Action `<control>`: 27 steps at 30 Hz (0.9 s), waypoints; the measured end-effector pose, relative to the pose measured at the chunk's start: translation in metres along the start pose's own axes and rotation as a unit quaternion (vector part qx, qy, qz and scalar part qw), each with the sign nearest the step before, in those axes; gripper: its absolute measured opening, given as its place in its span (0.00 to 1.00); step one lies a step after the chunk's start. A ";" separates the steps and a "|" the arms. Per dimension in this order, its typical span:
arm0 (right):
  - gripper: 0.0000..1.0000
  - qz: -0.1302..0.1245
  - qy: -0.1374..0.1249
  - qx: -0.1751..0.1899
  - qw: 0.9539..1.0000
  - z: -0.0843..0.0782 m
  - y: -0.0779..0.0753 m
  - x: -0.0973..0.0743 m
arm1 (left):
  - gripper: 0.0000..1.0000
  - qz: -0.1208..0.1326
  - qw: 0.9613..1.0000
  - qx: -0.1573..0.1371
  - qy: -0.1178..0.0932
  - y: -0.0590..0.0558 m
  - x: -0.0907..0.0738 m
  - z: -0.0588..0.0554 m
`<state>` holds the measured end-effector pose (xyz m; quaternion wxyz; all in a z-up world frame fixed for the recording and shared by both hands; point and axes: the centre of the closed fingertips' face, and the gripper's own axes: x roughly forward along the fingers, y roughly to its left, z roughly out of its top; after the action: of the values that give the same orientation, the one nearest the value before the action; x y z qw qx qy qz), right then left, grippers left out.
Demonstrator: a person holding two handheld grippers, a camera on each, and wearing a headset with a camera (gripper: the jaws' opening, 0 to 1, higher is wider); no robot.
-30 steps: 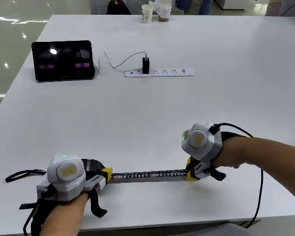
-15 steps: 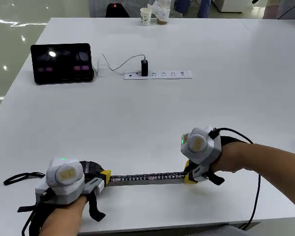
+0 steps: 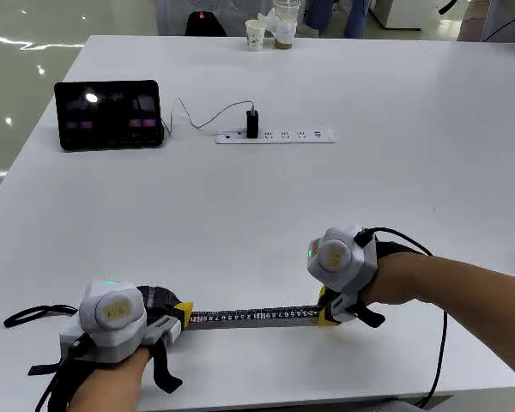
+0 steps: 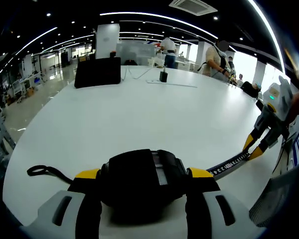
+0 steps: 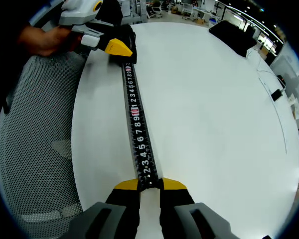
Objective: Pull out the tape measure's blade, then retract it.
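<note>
The tape measure's black case (image 3: 157, 299) lies near the table's front left, and my left gripper (image 3: 173, 314) is shut on it. In the left gripper view the case (image 4: 142, 177) sits between the yellow-tipped jaws of my left gripper (image 4: 144, 174). The numbered blade (image 3: 253, 316) runs flat over the white table (image 3: 266, 215) to the right. My right gripper (image 3: 329, 313) is shut on its end. In the right gripper view the blade (image 5: 136, 124) leads from my right gripper (image 5: 149, 186) up to the left gripper (image 5: 105, 37). The case's black wrist strap (image 3: 30, 315) trails left.
A dark tablet (image 3: 110, 114) stands at the back left. Beside it lies a white power strip (image 3: 275, 136) with a black plug and cable. Paper cups (image 3: 256, 34) stand at the far edge. A grey mesh chair seat (image 5: 35, 139) is just off the front edge.
The head view has tilted, so everything sits lower. My right gripper has drifted slightly left toward the case, still shut on the blade's end. The left gripper holds its place.
</note>
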<state>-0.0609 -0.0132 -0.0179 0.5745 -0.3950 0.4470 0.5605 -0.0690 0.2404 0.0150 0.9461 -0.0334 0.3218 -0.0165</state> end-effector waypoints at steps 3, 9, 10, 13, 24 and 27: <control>0.11 0.007 -0.008 -0.003 1.000 -0.001 -0.001 -0.001 | 0.64 0.000 1.000 0.000 0.000 0.000 0.000 0.000; 0.11 0.009 -0.026 -0.014 1.000 0.001 0.000 -0.001 | 0.64 -0.001 1.000 0.000 0.000 0.000 0.000 0.000; 0.11 0.008 -0.026 -0.014 1.000 0.002 0.000 0.000 | 0.64 -0.001 1.000 0.000 0.000 0.000 0.001 0.000; 0.11 0.006 -0.022 -0.018 1.000 0.002 0.001 0.000 | 0.64 -0.001 1.000 0.001 -0.001 0.000 0.001 0.000; 0.11 0.009 -0.022 0.000 1.000 0.003 0.000 0.001 | 0.63 -0.001 1.000 0.005 0.001 0.000 0.001 -0.001; 0.11 0.008 -0.022 0.003 1.000 0.004 -0.001 0.001 | 0.63 -0.001 1.000 0.006 0.002 0.000 0.001 -0.001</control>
<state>-0.0599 -0.0097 -0.0176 0.5811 -0.3771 0.4393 0.5719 -0.0686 0.2407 0.0133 0.9455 -0.0279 0.3238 -0.0191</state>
